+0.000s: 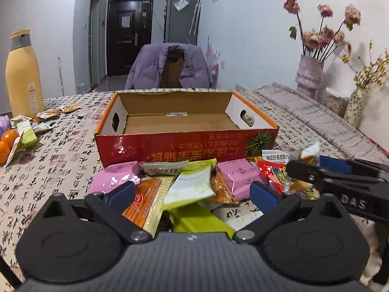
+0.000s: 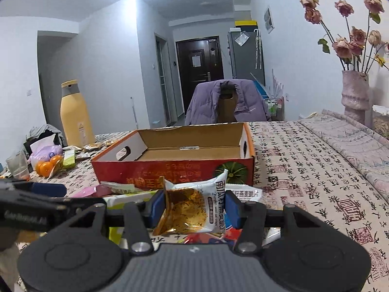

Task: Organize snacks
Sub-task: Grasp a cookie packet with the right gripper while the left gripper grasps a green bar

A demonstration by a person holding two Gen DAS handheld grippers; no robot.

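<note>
Where print reads "Pumpkin seed oat crisps", right gripper pinches packet (1).

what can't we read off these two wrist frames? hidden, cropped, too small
- Snack pile, left wrist view: the near packets are covered by the left gripper.
- Snack pile, right wrist view: mostly hidden behind the held oat crisp packet and right gripper.
- Red cardboard box, both views: the near strip of floor sits behind its front wall.
- Oranges, left wrist view: cut by the frame edge.

An open, empty red cardboard box stands behind a heap of snack packets touching its front wall.
</note>
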